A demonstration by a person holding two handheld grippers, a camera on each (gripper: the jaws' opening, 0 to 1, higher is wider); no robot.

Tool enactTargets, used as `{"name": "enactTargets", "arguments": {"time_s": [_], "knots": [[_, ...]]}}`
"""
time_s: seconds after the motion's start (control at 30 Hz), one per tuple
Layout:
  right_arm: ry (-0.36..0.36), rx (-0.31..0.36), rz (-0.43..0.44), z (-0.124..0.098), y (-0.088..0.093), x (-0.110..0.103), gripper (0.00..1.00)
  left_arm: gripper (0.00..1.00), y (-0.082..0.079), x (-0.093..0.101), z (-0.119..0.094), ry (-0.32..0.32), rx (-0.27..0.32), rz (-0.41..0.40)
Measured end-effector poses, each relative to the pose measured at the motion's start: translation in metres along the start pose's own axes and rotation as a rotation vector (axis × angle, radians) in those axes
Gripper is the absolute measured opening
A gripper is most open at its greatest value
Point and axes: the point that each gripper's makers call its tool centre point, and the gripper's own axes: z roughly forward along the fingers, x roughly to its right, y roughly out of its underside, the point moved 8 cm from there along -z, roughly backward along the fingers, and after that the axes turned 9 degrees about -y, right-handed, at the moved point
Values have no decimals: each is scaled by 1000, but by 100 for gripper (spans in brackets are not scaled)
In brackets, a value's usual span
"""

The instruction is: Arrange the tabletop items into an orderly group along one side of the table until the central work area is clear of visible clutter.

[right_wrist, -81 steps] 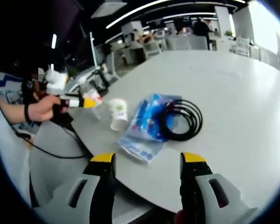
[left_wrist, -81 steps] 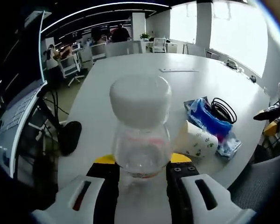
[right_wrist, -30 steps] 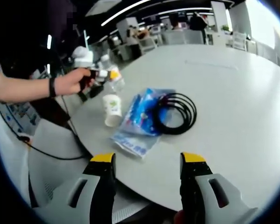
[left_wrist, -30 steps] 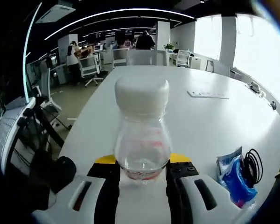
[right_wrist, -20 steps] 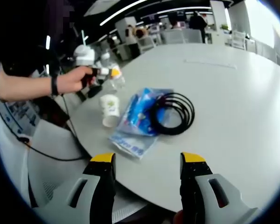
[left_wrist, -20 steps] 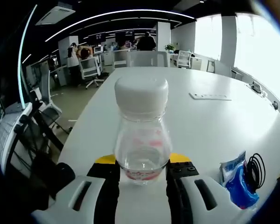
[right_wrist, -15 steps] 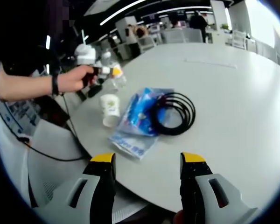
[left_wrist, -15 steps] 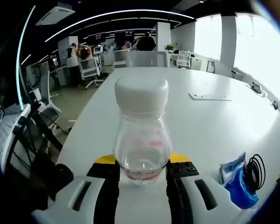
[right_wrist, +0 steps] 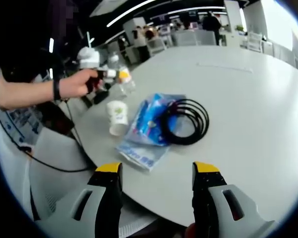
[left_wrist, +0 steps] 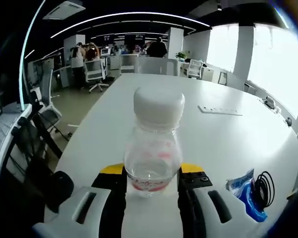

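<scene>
My left gripper [left_wrist: 151,173] is clamped on a clear bottle [left_wrist: 153,148] with white cap [left_wrist: 159,106], held upright over the table [left_wrist: 213,139] near its edge. Bottle looks empty apart from a pink label. My right gripper [right_wrist: 156,173] hangs wide apart, holding nothing, off the table edge. Right gripper view adds what the left lacks: my left hand [right_wrist: 77,82], a paper cup [right_wrist: 116,116] lying tipped beside a blue packet [right_wrist: 149,124], black cable coil [right_wrist: 186,121] resting partly on the packet. Cup contents: can't tell.
</scene>
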Motion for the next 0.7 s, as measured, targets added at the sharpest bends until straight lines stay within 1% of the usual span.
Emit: {"name": "enactTargets", "arguments": {"time_s": [0.13, 0.23, 0.37, 0.5, 0.53, 0.6, 0.7], "knots": [[-3, 6, 4, 1, 0, -1, 55, 40, -1, -5, -8, 7, 2, -21], [-7, 8, 2, 2, 1, -2, 55, 41, 3, -10, -16, 8, 4, -35], [-11, 12, -3, 2, 1, -4, 55, 40, 12, -20, -32, -1, -2, -92], [-17, 19, -7, 4, 0, -4, 55, 40, 22, -26, -45, 10, -8, -116], [-18, 19, -10, 4, 0, -5, 55, 40, 25, -26, -49, 21, -10, -128], [-22, 23, -11, 5, 0, -5, 55, 40, 30, -27, -54, 28, -11, -121], [-29, 24, -21, 6, -1, -7, 55, 40, 33, -29, -56, 48, -13, -125]]}}
